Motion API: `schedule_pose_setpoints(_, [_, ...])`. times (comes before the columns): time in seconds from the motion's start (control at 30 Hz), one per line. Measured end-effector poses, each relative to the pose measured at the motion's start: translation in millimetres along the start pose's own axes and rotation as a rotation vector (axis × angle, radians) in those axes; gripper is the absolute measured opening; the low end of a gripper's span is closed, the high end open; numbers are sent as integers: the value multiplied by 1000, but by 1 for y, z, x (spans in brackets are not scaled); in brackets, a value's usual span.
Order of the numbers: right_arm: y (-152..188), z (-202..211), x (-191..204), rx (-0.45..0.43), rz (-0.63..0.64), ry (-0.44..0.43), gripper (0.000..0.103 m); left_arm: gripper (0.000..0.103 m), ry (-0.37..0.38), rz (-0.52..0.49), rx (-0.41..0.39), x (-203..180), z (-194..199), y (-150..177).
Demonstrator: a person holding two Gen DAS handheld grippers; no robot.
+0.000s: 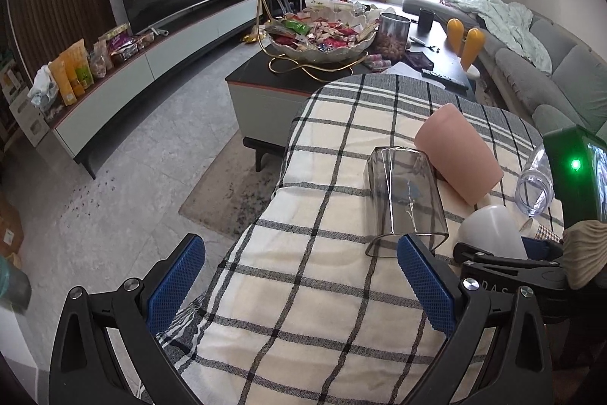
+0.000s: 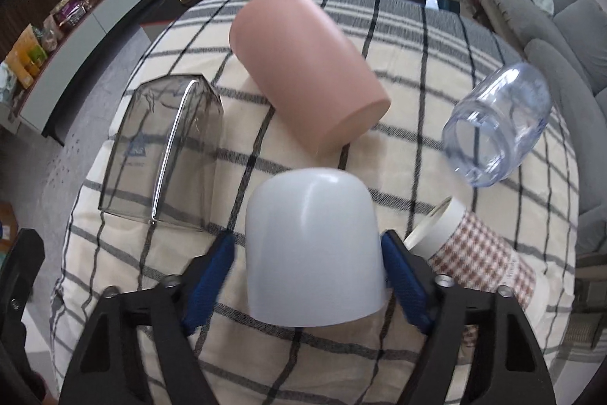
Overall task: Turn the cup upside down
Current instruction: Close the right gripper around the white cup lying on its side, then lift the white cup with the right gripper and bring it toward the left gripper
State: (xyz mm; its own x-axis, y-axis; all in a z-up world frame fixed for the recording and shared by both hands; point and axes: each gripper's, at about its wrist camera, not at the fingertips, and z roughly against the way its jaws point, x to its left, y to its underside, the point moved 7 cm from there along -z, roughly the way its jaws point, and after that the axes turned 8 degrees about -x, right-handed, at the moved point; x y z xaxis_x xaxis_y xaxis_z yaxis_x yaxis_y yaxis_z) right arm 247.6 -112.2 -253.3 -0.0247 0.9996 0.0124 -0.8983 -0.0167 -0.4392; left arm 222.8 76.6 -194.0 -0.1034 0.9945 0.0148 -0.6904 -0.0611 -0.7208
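Note:
A white plastic cup (image 2: 313, 249) stands upside down on the checked cloth (image 2: 436, 37), between the blue pads of my right gripper (image 2: 307, 245). The left pad (image 2: 212, 276) stands a little off the cup and is blurred; the right pad (image 2: 402, 276) is at its wall. The cup also shows in the left wrist view (image 1: 491, 230). My left gripper (image 1: 299, 253) is open and empty over the cloth, its right pad (image 1: 425, 287) near the rim of a smoky clear cup (image 1: 406, 200).
A pink cup (image 2: 307, 71) and a clear bluish cup (image 2: 497, 124) lie on their sides. The smoky cup (image 2: 163, 154) stands inverted. A checked paper cup (image 2: 474, 249) lies at the right. A coffee table with a snack bowl (image 1: 322, 37) stands behind.

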Motion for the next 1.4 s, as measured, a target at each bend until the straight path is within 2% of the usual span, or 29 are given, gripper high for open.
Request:
schedule_pose_setpoints(0.17, [6,6,2,8,-38,-37,68,103,0,12,0,7,5,1])
schedule_pose_setpoints(0.3, [22,27,3,0,-125,-62,68,103,-7,10,3,21,17,5])
schedule_pose_setpoints(0.5, [64,58,14,-21,-319,-106,68,103,27,-51,11,41,42,10])
schedule_pose_setpoints(0.67, [104,71,36,-36,-411,-129,68,103,62,-115,-32,55,69,14])
schedule_pose_setpoints(0.83, [124,67,47,-62,-435,-97,68,103,141,-121,-22,60,77,29])
schedule_pose_setpoints(1.0, [136,67,52,-84,-393,-54,68,103,180,-113,9,59,74,49])
schedule_pose_setpoints(1.1, [137,72,53,-85,-390,-58,68,103,192,-87,24,62,72,51])
schedule_pose_setpoints(1.23, [133,85,55,-121,-377,-76,84,103,201,-73,38,64,72,50])
schedule_pose_setpoints(1.4, [131,103,51,-162,-375,-97,89,103,206,-80,47,59,80,47])
